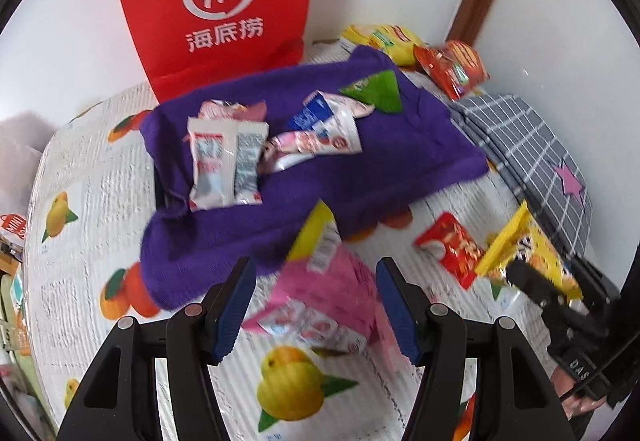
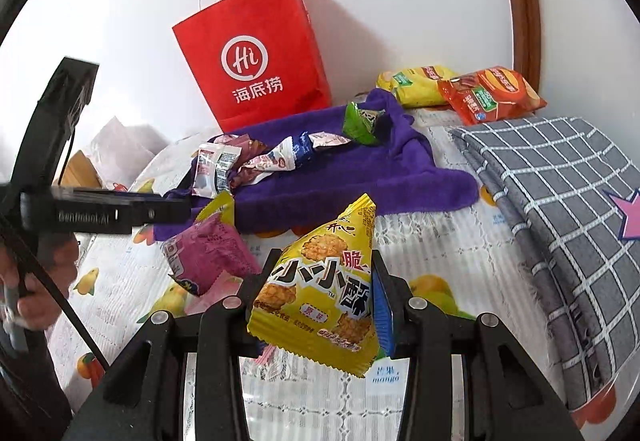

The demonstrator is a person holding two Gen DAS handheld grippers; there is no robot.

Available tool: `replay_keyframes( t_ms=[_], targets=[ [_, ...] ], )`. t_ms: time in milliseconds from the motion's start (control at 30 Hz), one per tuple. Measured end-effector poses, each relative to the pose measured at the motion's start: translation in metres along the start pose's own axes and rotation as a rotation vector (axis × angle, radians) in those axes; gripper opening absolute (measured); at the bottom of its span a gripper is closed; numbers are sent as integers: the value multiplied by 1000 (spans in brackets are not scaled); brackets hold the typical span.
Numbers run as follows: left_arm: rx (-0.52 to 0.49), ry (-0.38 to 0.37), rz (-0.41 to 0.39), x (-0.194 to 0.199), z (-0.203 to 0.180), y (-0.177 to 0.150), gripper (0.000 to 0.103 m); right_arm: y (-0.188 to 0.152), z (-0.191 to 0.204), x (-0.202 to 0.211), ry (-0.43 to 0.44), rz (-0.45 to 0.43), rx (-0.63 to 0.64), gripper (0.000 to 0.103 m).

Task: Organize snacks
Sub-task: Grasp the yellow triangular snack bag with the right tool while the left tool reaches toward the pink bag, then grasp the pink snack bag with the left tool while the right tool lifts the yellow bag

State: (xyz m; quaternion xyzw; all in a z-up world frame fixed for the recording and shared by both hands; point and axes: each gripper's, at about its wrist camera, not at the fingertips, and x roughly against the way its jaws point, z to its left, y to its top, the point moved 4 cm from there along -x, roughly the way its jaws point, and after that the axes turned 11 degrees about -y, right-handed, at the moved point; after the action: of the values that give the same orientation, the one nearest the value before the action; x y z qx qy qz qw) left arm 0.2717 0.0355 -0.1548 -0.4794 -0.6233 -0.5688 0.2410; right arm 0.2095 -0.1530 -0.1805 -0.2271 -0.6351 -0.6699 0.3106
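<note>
My right gripper (image 2: pixel 326 261) is shut on a yellow triangular snack packet (image 2: pixel 320 305) and holds it above the table; the left wrist view shows that gripper (image 1: pixel 524 275) with the yellow packet (image 1: pixel 520 241) at the right. My left gripper (image 1: pixel 316 269) is open, its blue pads (image 1: pixel 236 305) on either side of a pink snack packet (image 1: pixel 324 293) lying on the table, not pressing it. A purple towel (image 1: pixel 400 157) behind carries several small packets, among them a white one (image 1: pixel 224 165) and a green one (image 1: pixel 380 89).
A red paper bag (image 1: pixel 216 1) stands against the wall behind the towel. A yellow chip bag (image 2: pixel 420 85) and an orange one (image 2: pixel 492 93) lie at the back right. A grey checked cloth (image 2: pixel 560 201) covers the right. A red packet (image 1: pixel 448 249) lies on the fruit-print table cover (image 1: pixel 80 281).
</note>
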Motion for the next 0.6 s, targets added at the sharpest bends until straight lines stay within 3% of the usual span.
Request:
replay_keyframes(
  t_ms=[433, 600],
  targets=[
    [-65, 56, 74, -33, -8, -24, 60, -31, -19, -6, -82, 72, 12, 41],
    [-62, 57, 71, -38, -2, -31, 68, -43, -19, -18, -96, 113, 17, 41]
  ],
)
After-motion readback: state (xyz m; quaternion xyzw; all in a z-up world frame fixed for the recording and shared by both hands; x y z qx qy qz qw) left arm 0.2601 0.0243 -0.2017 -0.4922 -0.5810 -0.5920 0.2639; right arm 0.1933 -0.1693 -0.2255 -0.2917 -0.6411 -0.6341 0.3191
